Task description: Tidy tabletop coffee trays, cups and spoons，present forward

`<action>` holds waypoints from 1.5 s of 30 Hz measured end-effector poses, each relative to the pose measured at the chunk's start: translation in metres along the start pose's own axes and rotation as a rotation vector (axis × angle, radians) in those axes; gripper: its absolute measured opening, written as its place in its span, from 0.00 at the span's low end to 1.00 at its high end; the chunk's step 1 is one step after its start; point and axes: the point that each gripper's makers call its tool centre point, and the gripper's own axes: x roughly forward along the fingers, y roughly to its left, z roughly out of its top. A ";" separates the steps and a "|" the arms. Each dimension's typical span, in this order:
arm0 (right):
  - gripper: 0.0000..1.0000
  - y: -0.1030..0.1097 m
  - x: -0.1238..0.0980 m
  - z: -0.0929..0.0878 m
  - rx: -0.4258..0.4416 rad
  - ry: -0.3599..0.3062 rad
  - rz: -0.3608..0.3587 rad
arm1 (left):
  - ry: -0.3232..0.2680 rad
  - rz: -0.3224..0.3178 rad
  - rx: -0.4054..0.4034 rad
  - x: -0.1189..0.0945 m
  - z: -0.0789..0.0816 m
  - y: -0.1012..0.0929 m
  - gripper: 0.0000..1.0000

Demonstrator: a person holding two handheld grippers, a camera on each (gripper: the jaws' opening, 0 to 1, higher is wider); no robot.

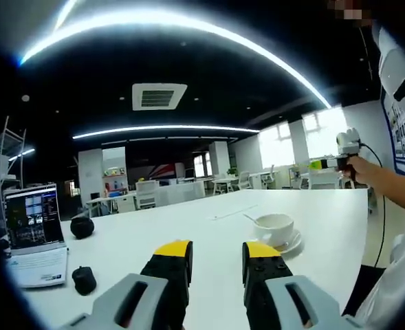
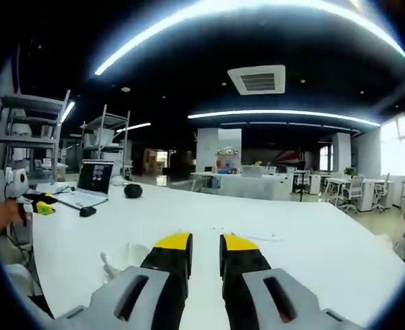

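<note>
A white cup (image 1: 274, 225) stands on a white saucer (image 1: 291, 244) on the white table, with a spoon (image 1: 249, 218) lying against its left side. My left gripper (image 1: 217, 256) hovers just short of it, a little to its left, jaws open with nothing between them. My right gripper (image 1: 329, 163) is held in a hand high off the table's far right side. In the right gripper view, the cup (image 2: 137, 253) and spoon (image 2: 106, 263) sit faintly at lower left. My right gripper (image 2: 206, 249) has its jaws a narrow gap apart and holds nothing. The left gripper (image 2: 42, 203) appears at far left.
An open laptop (image 1: 32, 221) sits at the table's left end with a black mouse (image 1: 84, 278) and a round black object (image 1: 82, 227) near it. The table edge (image 1: 357, 254) runs beside the person's sleeve. Office desks and chairs stand beyond.
</note>
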 end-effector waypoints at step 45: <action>0.25 -0.006 -0.056 -0.085 0.279 0.047 0.032 | 0.064 0.024 -0.235 0.026 -0.028 -0.013 0.31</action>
